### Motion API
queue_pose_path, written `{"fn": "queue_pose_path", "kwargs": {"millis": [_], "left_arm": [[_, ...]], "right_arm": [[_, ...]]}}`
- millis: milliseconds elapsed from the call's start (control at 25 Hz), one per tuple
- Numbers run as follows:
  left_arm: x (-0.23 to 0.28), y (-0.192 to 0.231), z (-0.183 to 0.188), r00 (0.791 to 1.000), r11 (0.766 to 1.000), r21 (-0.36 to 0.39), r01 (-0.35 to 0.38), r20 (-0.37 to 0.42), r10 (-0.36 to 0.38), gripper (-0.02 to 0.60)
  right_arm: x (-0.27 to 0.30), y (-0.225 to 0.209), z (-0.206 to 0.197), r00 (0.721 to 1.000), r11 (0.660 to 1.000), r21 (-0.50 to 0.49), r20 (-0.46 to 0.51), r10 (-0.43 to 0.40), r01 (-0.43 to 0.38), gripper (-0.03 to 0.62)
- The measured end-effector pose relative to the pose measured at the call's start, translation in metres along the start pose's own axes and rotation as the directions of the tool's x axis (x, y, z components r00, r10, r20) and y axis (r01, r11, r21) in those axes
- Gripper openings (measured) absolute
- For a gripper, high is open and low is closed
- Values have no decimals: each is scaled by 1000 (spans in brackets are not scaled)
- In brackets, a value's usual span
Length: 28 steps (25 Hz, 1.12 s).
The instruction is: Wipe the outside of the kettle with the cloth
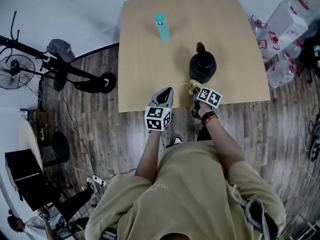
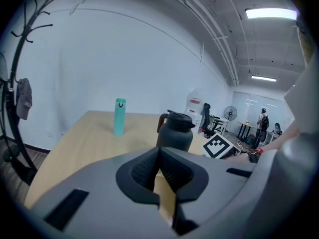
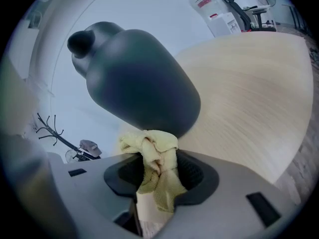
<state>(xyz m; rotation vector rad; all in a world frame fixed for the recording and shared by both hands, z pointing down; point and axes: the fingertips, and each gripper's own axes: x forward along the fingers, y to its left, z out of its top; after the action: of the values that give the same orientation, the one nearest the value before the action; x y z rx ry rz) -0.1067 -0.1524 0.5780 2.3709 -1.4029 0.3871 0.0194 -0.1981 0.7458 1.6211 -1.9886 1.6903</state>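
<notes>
Most of the wiping seems left: the right gripper (image 3: 160, 173), clenched on the cloth (image 3: 149, 151), is at the kettle's (image 3: 134, 78) seven o'clock; the left gripper (image 2: 159, 172) is closed and empty.

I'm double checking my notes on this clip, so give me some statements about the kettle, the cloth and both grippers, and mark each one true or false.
1. The right gripper has a yellow cloth pinched in its jaws. True.
2. The left gripper grips the kettle by its handle. False: its jaws are shut on nothing, apart from the kettle.
3. The kettle lies on its side. False: it stands upright on the table.
4. A teal bottle stands on the table, farther from the person than the kettle. True.
</notes>
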Motion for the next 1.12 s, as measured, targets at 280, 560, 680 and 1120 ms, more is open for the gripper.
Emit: {"fn": "queue_pose_path", "kwargs": {"millis": [280, 560, 680, 1120], "left_arm": [[21, -30, 6, 999, 999, 12, 48, 3, -48, 23], [38, -46, 3, 998, 998, 6, 67, 3, -67, 23], [44, -52, 3, 997, 997, 1, 73, 2, -73, 23], [69, -72, 9, 996, 997, 2, 83, 13, -83, 23]], "right_arm": [[-21, -22, 14, 999, 998, -60, -13, -33, 32, 173], [-34, -38, 29, 998, 990, -130, -9, -56, 54, 173], [-37, -42, 34, 998, 985, -161, -10, -59, 57, 172], [-49, -78, 70, 990, 962, -237, 26, -136, 138, 170]]}}
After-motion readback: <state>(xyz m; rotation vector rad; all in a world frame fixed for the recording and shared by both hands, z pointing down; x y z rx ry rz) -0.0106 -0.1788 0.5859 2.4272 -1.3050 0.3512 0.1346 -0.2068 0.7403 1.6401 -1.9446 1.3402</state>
